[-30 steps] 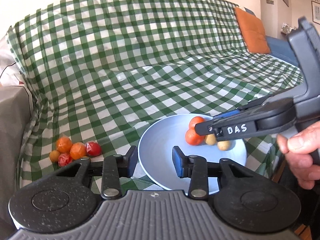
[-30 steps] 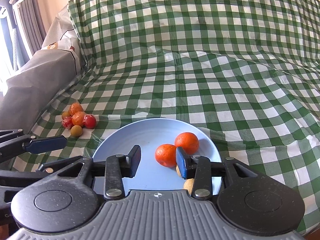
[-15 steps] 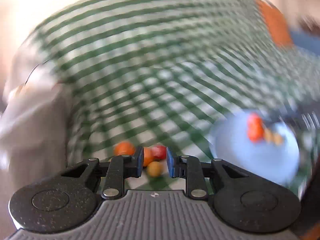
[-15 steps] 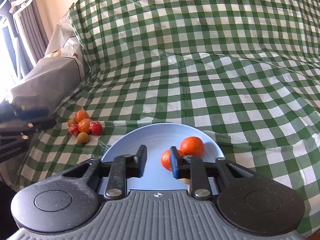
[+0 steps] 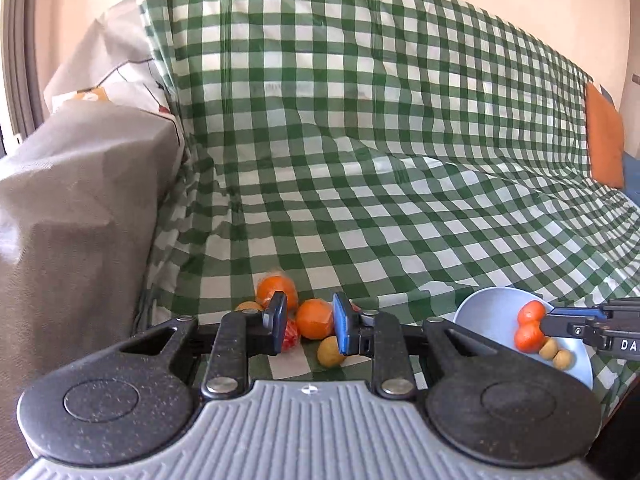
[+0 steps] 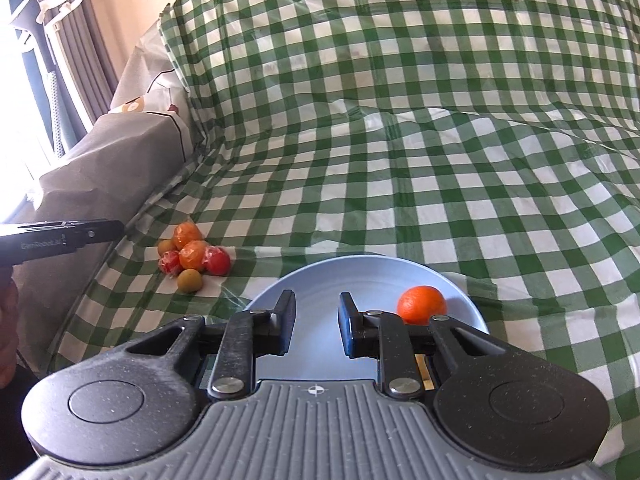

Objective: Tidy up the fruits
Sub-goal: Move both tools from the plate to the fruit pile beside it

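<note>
The green checked cloth (image 5: pixel 400 160) fills both views. The blue plate (image 6: pixel 360 276) sits lower centre, an orange (image 6: pixel 422 304) on its right side. Left gripper (image 5: pixel 308 326), jaws narrow and empty, frames a film-wrapped orange (image 5: pixel 316 318) at bottom centre: light, probably slippery, best pinched across its middle. Right gripper (image 6: pixel 317 326) is closed, empty.

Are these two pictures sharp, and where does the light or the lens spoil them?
Left wrist view: sharp, no motion blur; fisheye bends the checked cloth lines. Right wrist view: also sharp; the window at the left edge is blown out to white, and the blue plate looks stretched.
</note>
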`<state>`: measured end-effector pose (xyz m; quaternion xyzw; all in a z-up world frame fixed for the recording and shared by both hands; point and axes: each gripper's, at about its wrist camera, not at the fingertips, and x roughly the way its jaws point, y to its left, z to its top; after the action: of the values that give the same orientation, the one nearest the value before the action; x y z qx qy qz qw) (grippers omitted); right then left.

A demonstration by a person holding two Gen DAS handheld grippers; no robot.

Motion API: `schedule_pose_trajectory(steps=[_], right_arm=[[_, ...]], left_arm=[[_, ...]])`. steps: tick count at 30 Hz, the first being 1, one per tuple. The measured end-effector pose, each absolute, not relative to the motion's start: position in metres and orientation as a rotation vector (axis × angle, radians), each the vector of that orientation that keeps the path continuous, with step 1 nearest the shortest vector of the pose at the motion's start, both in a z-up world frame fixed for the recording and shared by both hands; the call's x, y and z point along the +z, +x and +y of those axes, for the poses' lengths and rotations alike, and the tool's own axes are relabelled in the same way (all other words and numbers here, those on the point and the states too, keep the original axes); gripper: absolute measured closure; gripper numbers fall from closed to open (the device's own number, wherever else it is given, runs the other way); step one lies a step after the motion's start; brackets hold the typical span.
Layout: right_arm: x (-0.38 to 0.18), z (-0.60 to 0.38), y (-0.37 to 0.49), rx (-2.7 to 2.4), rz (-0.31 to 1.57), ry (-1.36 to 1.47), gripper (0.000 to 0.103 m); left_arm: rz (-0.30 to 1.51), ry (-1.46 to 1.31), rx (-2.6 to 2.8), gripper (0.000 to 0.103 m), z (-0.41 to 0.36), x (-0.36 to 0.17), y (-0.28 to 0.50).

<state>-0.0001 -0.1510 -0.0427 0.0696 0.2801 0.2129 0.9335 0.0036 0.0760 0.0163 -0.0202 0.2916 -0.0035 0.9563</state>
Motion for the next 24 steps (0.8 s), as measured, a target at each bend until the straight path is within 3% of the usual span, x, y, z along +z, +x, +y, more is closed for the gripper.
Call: schedule_pose_trajectory(steps=[10, 24], right_arm=[[-0.043, -0.143, 0.004, 0.48, 0.568, 0.153, 0.079], [-0.043, -0.123, 0.006, 0.578, 0.588, 0.139, 0.078]], left_arm=[[0.613, -0.188, -0.003, 0.076, 0.1, 0.01, 0.013], [0.763, -0.179, 0.087, 0.073, 0.108, -0.019, 0.054]])
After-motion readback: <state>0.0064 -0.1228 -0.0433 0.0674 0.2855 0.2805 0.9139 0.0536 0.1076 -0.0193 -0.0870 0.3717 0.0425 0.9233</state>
